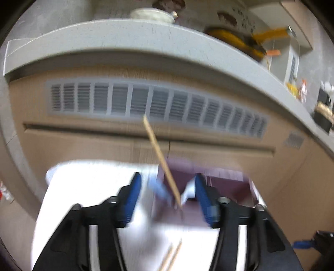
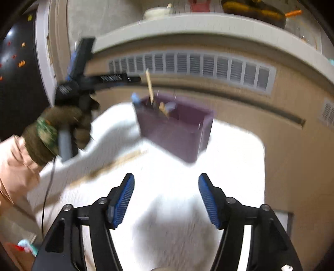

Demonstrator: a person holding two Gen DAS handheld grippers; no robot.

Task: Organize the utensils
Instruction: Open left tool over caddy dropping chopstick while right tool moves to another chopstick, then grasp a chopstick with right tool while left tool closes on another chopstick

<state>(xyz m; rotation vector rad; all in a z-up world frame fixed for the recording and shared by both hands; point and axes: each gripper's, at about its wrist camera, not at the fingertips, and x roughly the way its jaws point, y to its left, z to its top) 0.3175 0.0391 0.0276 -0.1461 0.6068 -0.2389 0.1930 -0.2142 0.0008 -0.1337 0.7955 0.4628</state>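
Note:
A purple utensil box (image 2: 177,127) stands on a white cloth (image 2: 173,208); it also shows in the left wrist view (image 1: 219,187). A wooden chopstick (image 1: 161,162) stands tilted in it, also in the right wrist view (image 2: 149,85), beside a blue utensil (image 1: 158,190) and other pieces. My left gripper (image 1: 167,187) is open just above the box, apart from the chopstick; the right wrist view shows it up left of the box. A pair of chopsticks (image 2: 117,164) lies on the cloth, also in the left wrist view (image 1: 171,256). My right gripper (image 2: 166,187) is open and empty over the cloth.
A brown cabinet front with a grey vent grille (image 1: 158,104) rises behind the cloth, under a grey counter (image 1: 146,35) with a bowl (image 1: 152,14) and yellow items. A gloved hand (image 2: 60,129) holds the left gripper. The frames are blurred by motion.

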